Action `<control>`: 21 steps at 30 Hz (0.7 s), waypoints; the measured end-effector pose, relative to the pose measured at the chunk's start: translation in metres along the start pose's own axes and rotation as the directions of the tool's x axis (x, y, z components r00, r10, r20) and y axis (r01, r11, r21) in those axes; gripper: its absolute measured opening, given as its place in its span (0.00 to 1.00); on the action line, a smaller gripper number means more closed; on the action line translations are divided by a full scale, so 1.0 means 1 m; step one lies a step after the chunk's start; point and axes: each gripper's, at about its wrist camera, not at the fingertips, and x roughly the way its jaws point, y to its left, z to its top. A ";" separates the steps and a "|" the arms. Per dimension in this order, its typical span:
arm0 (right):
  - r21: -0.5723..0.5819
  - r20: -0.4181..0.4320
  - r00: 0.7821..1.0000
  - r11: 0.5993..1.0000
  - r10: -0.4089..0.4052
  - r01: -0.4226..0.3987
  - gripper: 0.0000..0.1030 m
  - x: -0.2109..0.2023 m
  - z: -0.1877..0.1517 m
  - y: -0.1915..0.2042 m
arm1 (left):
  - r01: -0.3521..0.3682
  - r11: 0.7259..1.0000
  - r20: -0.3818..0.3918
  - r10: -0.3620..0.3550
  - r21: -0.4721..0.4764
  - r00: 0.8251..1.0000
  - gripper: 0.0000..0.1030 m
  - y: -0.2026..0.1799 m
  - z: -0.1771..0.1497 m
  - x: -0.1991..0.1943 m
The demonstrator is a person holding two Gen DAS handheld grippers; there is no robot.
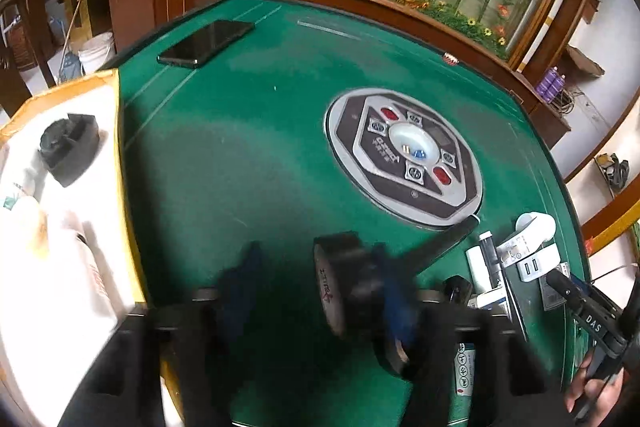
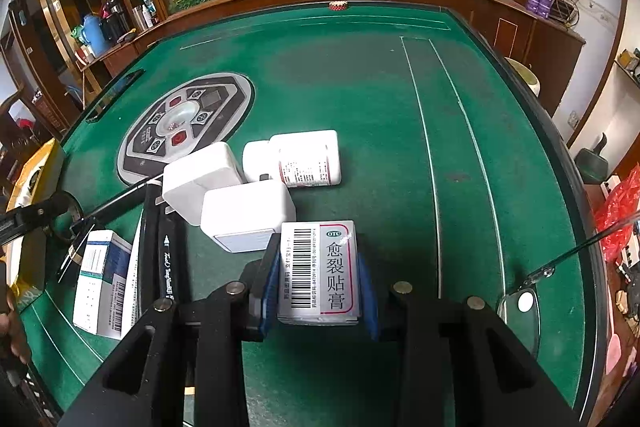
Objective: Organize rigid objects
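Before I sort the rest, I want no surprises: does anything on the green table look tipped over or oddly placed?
Yes. The white pill bottle lies on its side beside the two white chargers, not standing. A pair of glasses sits at the table's right rim, close to slipping off. Nothing looks spilled or broken.

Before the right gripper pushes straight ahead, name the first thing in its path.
The right gripper, shut on the plaster box, would probably first meet the white charger just beyond; depth is unclear.
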 end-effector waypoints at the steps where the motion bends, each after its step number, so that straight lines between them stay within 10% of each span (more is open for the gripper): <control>1: 0.001 0.000 1.000 1.000 0.003 -0.003 0.32 0.000 0.000 0.000 | 0.023 1.000 -0.021 -0.023 -0.008 1.000 0.18 0.002 -0.001 0.002; 21: -0.004 0.112 0.990 0.996 0.087 -0.087 0.31 -0.024 0.005 0.006 | 0.097 0.994 0.025 -0.099 0.048 0.995 0.17 -0.009 -0.027 -0.026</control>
